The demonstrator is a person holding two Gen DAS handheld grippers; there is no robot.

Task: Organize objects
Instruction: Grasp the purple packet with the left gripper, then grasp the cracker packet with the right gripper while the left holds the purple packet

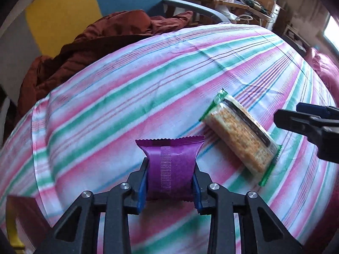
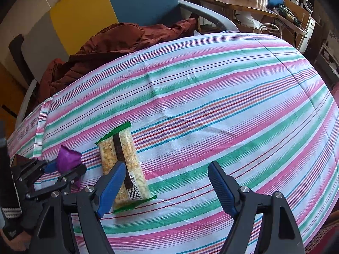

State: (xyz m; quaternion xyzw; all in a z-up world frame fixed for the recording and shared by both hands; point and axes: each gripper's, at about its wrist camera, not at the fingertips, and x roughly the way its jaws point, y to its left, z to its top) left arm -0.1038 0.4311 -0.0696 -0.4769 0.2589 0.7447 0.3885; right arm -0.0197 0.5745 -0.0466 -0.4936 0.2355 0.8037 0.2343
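Note:
A purple snack packet (image 1: pixel 172 154) sits between the blue pads of my left gripper (image 1: pixel 171 166), which is shut on it just above the striped cloth. The same packet (image 2: pixel 68 157) shows in the right wrist view at the far left, pinched in the left gripper (image 2: pixel 63 166). To its right a clear cracker pack with green ends (image 1: pixel 239 137) lies flat on the cloth. My right gripper (image 2: pixel 167 169) hangs open above the cloth, its left pad over the lower part of the cracker pack (image 2: pixel 121 158). Its fingers (image 1: pixel 305 120) enter the left wrist view from the right.
A pink, green and white striped cloth (image 2: pixel 211 89) covers the surface. A rust-brown jacket (image 2: pixel 110 44) is heaped at its far left edge against a blue-backed chair (image 2: pixel 144 0). A cluttered wooden desk (image 2: pixel 233 2) stands behind. A brown box with a yellow strap (image 1: pixel 19 218) lies near left.

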